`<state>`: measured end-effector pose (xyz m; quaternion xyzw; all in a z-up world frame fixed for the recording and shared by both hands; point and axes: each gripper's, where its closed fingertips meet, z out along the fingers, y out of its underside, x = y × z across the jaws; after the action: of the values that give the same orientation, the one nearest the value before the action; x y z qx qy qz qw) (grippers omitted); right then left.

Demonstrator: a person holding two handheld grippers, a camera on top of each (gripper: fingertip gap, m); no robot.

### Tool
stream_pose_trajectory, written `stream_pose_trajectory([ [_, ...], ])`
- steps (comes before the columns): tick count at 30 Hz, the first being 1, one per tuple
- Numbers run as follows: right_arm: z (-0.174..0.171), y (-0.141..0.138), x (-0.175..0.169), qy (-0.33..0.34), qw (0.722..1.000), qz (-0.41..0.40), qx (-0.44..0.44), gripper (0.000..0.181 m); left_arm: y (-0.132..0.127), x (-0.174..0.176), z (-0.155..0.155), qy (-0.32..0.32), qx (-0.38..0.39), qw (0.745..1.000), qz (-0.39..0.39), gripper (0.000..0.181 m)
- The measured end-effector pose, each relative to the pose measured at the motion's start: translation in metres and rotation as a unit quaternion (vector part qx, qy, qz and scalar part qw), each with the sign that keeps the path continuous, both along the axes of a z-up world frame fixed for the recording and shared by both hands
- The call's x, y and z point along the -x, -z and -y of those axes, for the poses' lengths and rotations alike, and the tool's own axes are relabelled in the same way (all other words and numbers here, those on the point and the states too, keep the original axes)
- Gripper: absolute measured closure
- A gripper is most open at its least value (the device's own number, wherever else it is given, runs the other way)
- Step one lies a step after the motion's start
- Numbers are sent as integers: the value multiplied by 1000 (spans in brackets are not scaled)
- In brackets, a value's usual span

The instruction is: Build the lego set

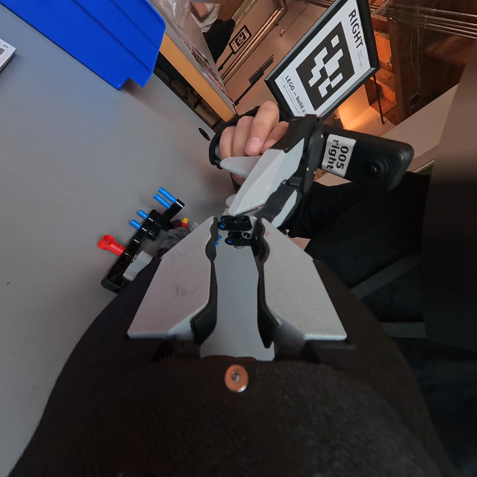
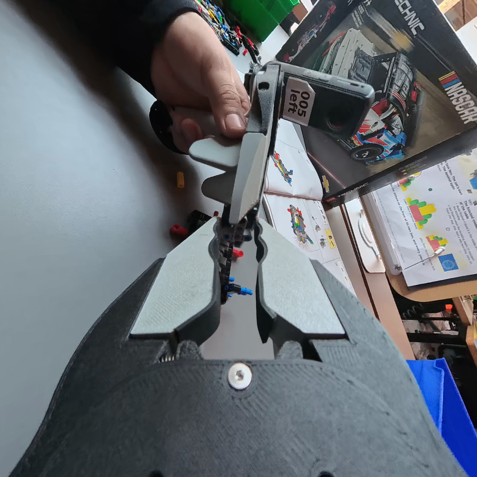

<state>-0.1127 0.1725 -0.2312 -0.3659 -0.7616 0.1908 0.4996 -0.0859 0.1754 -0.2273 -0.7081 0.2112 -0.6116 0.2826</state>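
Note:
A lego assembly rests on the grey table [image 1: 64,180]: a long black beam [image 1: 134,247] with blue pins [image 1: 165,195] and a red piece [image 1: 109,244]. Its near end has small black connector pieces [image 1: 236,224]. My left gripper [image 1: 236,222] is closed on those black pieces, fingertips on either side. My right gripper [image 2: 237,221] comes in from the other side and its fingertips clamp the same black pieces [image 2: 235,232]. The beam [image 2: 224,263] shows through the right gripper's gap. Each gripper also shows in the other's view: the right [image 1: 245,211], the left [image 2: 240,218].
A blue bin [image 1: 90,38] and a framed marker sign [image 1: 322,64] stand at the back. The set's box [image 2: 374,90], an open instruction booklet [image 2: 296,219] and a laminated sheet [image 2: 426,219] lie to the right. A loose yellow piece [image 2: 180,179] and a red piece [image 2: 176,229] lie on the table. Less than 4 cm separates the two grippers' tips.

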Motion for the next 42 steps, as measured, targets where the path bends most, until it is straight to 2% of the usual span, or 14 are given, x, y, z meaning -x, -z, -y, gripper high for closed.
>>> stream_pose_trajectory([
  [5, 0, 0, 1, 0, 1000, -5, 16, 161, 1, 1, -1, -6, -5, 1000, -11, 154],
  [10, 0, -20, 1, -19, 992, -82, 92, 161, -19, 6, 2, 3, -18, 999, 41, 155],
  [15, 3, -22, 3, -38, 983, -116, 137, 161, -21, 6, 5, 15, -17, 998, 54, 153],
  [22, -1, -11, 7, -6, 990, -78, 119, 161, -12, 8, -1, -4, -15, 1000, 22, 157],
  [26, -4, -4, 8, 10, 996, -56, 73, 161, -3, 9, -3, -13, 2, 1000, 7, 157],
  [34, -4, 1, 7, 11, 998, -37, 42, 160, 2, 9, -5, -17, 17, 1000, -7, 158],
  [38, -9, 0, 3, 22, 997, -35, 62, 161, 2, 12, -5, -15, 13, 1000, -10, 155],
  [42, -26, -1, -16, 56, 987, -24, 152, 161, -1, 19, -7, -19, -31, 999, -37, 160],
])
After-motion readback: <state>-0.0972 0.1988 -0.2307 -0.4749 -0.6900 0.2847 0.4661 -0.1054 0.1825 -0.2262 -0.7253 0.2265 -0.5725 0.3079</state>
